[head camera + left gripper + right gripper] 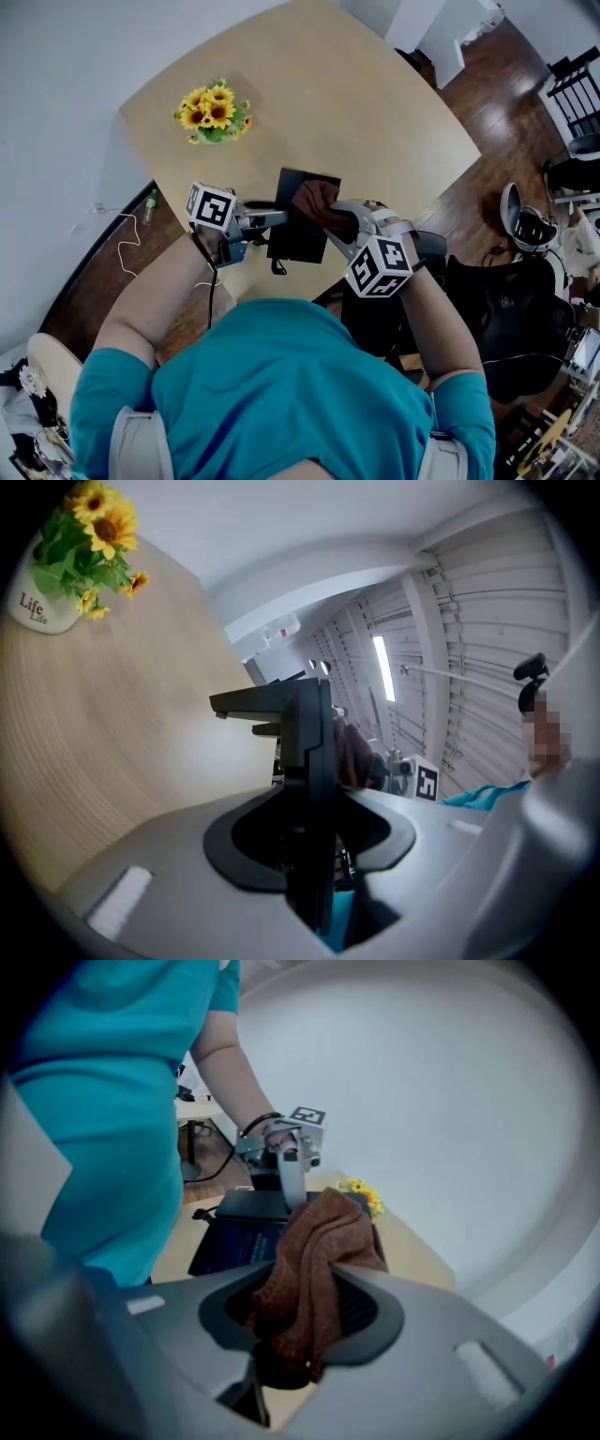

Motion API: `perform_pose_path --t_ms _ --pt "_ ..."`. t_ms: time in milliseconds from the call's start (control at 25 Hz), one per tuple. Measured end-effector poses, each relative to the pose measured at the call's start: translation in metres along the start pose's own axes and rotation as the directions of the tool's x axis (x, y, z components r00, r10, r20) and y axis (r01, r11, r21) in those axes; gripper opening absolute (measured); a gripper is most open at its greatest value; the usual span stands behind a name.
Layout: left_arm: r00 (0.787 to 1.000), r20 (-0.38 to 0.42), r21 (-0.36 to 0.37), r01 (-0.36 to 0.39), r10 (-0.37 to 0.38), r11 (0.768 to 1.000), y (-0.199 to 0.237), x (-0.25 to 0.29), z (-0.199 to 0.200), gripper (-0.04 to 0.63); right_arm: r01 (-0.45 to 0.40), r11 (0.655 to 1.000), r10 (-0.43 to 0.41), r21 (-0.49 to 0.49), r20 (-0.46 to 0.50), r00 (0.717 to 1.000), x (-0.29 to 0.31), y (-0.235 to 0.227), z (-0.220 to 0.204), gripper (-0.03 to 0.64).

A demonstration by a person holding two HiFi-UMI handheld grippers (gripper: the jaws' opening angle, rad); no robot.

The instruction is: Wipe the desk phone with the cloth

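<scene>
The black desk phone [292, 240] lies near the front edge of the light wooden table [375, 103]. My left gripper [277, 219] comes at it from the left and is shut on its left edge; in the left gripper view the phone's dark panel [315, 726] stands edge-on between the jaws. My right gripper [330, 217] is shut on a brown cloth [317, 201] that rests on the phone's upper right part. In the right gripper view the cloth [315, 1258] bunches out of the jaws, over the phone [234, 1239], with the left gripper [287, 1162] behind it.
A white pot of sunflowers [215, 114] stands at the table's back left, also seen as the sunflowers [89, 536]. A black office chair [511, 319] is at the right beside the table. A bottle [150, 206] and a white cable [122, 244] lie on the floor at the left.
</scene>
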State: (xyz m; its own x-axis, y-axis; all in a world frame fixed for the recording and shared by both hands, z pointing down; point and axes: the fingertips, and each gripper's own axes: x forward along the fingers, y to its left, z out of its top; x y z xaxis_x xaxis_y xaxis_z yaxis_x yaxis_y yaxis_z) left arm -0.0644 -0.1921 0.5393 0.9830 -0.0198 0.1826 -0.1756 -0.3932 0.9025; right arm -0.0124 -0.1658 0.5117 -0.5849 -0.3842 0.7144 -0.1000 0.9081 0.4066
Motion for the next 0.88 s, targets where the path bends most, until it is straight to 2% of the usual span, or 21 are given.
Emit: perform_pose_path --t_ms 200,320,400,520,600,680,800,880 --pt "0.998 0.054 -0.059 -0.030 0.034 0.998 0.002 -0.006 0.004 0.166 -0.080 0.996 0.081 -0.027 0.007 0.997 0.001 0.053 0.005 0.126" --pt "0.995 0.095 -0.097 0.001 0.008 0.995 0.000 -0.012 0.006 0.166 -0.136 0.990 0.136 -0.041 0.008 0.991 0.006 0.088 0.008 0.126" --pt "0.994 0.110 -0.092 0.017 -0.007 0.996 -0.001 -0.016 0.008 0.166 -0.167 0.985 0.167 -0.037 0.011 0.986 0.008 0.103 0.009 0.126" --pt "0.991 0.128 -0.109 0.046 -0.032 0.993 -0.005 -0.018 0.010 0.165 -0.181 0.983 0.181 -0.014 0.048 0.982 0.001 0.105 0.013 0.126" --pt "0.990 0.137 -0.118 0.062 -0.045 0.991 -0.007 -0.017 0.011 0.164 -0.146 0.988 0.138 0.046 0.133 0.981 -0.012 0.084 0.025 0.126" --pt "0.993 0.120 -0.087 0.030 -0.020 0.996 -0.005 -0.019 0.009 0.163 -0.072 0.989 0.045 0.128 0.201 0.979 -0.029 0.043 0.034 0.126" --pt "0.997 0.076 0.005 0.008 -0.008 1.000 -0.006 -0.017 0.006 0.163 0.059 0.983 -0.091 0.172 0.190 0.978 -0.038 -0.022 0.032 0.126" --pt "0.998 0.063 0.044 0.019 -0.021 0.999 -0.011 -0.015 0.006 0.164 0.113 0.981 -0.139 0.159 0.158 0.978 -0.034 -0.049 0.029 0.126"
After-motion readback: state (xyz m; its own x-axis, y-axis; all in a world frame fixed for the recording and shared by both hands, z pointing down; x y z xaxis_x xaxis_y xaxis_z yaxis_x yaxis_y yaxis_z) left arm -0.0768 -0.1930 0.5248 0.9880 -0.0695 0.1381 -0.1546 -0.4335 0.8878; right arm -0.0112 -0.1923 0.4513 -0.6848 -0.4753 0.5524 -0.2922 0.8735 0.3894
